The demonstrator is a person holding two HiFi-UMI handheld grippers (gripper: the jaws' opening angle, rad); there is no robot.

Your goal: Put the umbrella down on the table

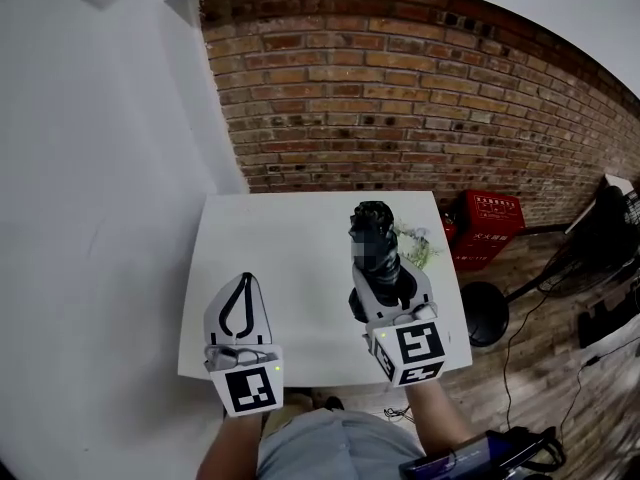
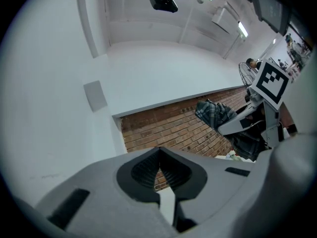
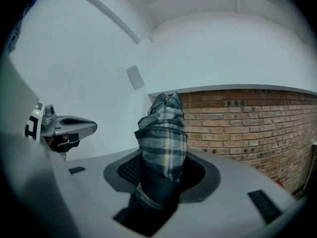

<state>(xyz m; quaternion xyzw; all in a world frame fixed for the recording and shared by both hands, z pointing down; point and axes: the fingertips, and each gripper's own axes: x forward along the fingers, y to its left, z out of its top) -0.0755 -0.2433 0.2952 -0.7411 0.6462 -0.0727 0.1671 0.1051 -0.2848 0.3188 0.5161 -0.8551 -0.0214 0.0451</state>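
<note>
Indoors, white table against brick wall; right jaws clamp plaid umbrella, left jaws together, empty.

The umbrella's lower end is buried between the right gripper's jaws, out of sight. At the table's far right, a pale greenish thing sits half behind the umbrella, too small to name. The near edge cuts off the person's forearms.
</note>
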